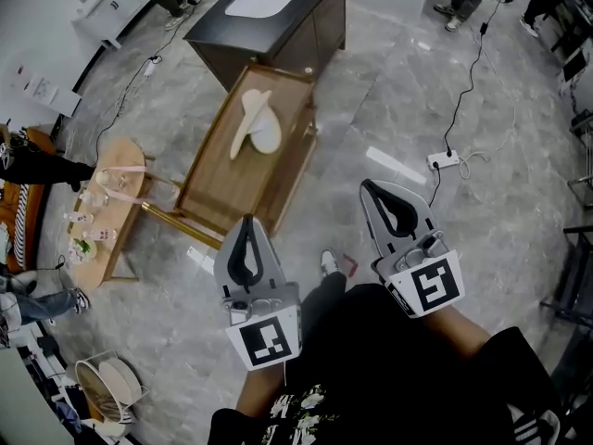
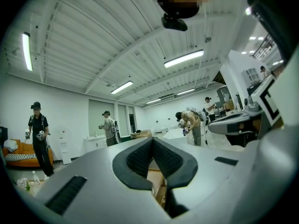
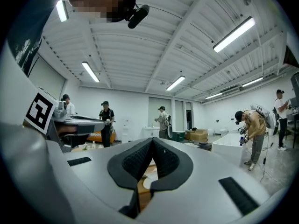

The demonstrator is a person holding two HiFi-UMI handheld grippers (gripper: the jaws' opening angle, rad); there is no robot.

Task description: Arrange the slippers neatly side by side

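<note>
white slippers (image 1: 252,123) lie toward the far end of the wooden low table (image 1: 232,188). one is draped across the other, touching and crossed, not parallel, so the arranging looks not yet started.

left gripper (image 1: 248,222) and right gripper (image 1: 371,188) are both held level in front of the body, short of the table's near end and well apart from the slippers. each gripper view shows the jaws fully together with the ribbed pads meeting and nothing between them, so both are empty. my read: this is a carry posture for the approach. the jaws need to open before any pick.

the upper slipper probably has to come off first, since it pins the lower one.

surroundings:
- dark cabinet (image 1: 278,35) with a pale top sits just beyond the table's far end, which limits reach from that side.
- round side table (image 1: 107,211) loaded with small bottles stands just beside the table's left edge. an elbow or cube could snag it.
- the table's raised rim means the slippers have to be lifted or slid inside it, not dragged off.
- power strip (image 1: 443,160) and its cable lie on the floor to the right, off the direct path.
- own shoe (image 1: 329,262) shows between the grippers.
- other people are working in the background, far off.
</note>
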